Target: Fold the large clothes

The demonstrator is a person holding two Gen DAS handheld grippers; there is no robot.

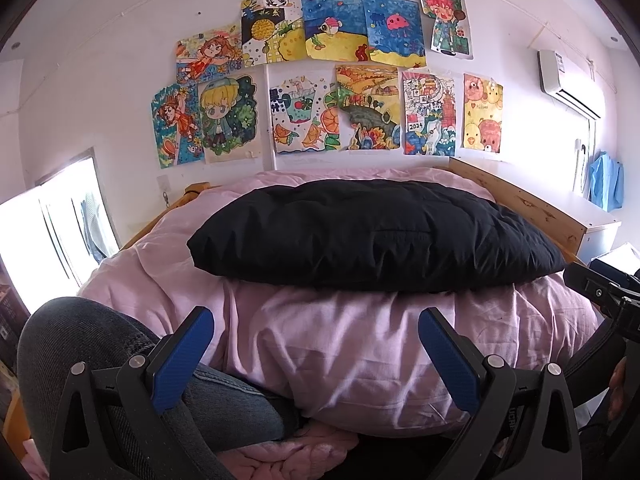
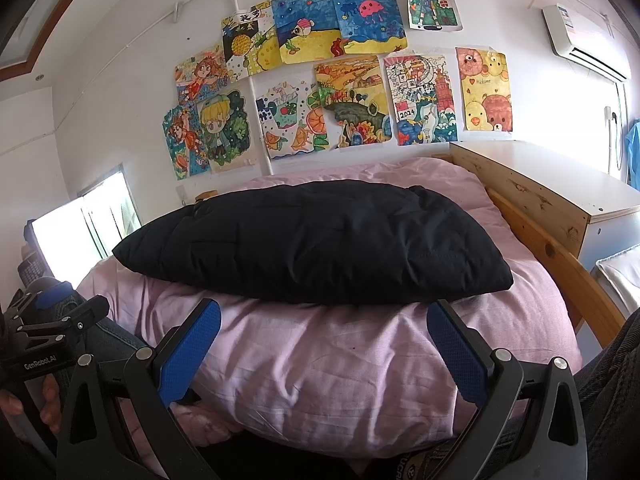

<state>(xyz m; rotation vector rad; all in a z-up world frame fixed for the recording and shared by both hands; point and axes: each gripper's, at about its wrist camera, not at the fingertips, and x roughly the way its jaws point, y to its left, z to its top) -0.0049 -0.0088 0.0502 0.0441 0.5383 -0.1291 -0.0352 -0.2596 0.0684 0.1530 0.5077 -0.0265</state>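
A black padded garment [image 1: 372,236] lies folded into a thick bundle across the pink bedding [image 1: 340,344]; it also shows in the right wrist view [image 2: 316,248] on the same bedding [image 2: 328,368]. My left gripper [image 1: 316,320] is open and empty, held back from the bundle's near edge over the pink cover. My right gripper [image 2: 324,316] is open and empty, also short of the bundle's near edge. The right gripper's body shows at the right edge of the left wrist view [image 1: 608,296], and the left one at the left edge of the right wrist view [image 2: 48,320].
A wooden bed frame [image 2: 548,248] runs along the right, with a white-topped wooden cabinet [image 2: 552,184] beyond it. Children's drawings [image 1: 328,76] cover the wall behind. A window [image 1: 52,220] is at the left. My knee in jeans [image 1: 92,344] is at the lower left.
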